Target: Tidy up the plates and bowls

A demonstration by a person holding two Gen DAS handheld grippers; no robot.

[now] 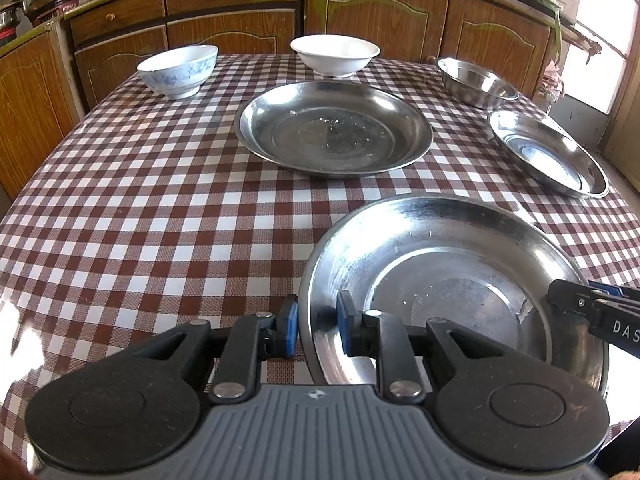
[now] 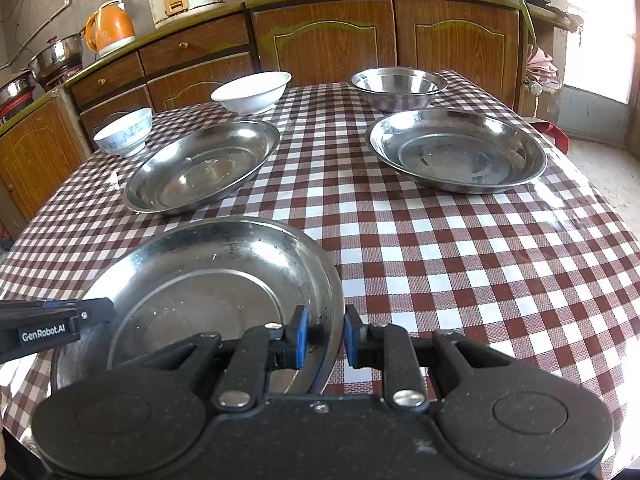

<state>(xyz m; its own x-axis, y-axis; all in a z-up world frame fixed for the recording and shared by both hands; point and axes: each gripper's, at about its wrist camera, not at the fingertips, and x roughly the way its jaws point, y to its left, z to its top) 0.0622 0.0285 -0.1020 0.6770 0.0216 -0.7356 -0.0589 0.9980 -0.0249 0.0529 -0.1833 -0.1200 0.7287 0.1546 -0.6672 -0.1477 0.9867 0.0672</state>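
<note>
Left wrist: fingers (image 1: 348, 322) astride plate (image 1: 452, 280) rim

Shiny scuffed steel plate (image 1: 460, 276); glossy checked tablecloth (image 1: 160, 200); wood-grain cabinets (image 1: 376, 12)

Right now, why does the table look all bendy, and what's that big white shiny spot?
Left wrist view: the fisheye lens curves the table, and sunlight glares white at its near-left edge. Right wrist view: the same curving, and the doorway is washed out by daylight.
</note>
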